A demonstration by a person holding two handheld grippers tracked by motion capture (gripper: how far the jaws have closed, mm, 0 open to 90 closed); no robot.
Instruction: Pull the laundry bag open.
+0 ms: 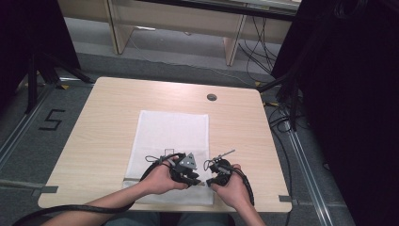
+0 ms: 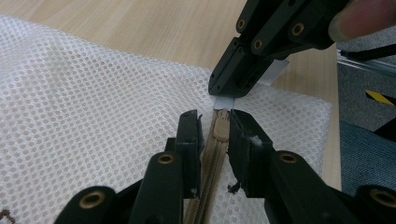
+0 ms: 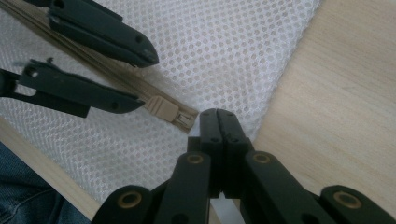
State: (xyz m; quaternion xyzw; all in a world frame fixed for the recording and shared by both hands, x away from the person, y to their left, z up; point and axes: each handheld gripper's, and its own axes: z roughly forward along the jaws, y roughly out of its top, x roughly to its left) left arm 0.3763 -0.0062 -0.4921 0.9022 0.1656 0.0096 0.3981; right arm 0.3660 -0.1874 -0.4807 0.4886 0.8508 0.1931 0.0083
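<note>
At the worktop's six o'clock edge, the right tongs [image 3: 217, 122] pinch shut on a soft, light mesh bag's [image 1: 171, 132] white end tab [image 2: 223, 101] while the narrowed left tongs [image 2: 215, 125] straddle its small tan zipper slider [image 2: 221, 126], likely the best hold.

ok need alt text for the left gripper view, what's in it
The left gripper straddles the beige zipper pull of a white mesh bag, jaws close on either side. Just beyond, the right gripper is shut on a white tab at the zipper's end, over a wooden table.
</note>
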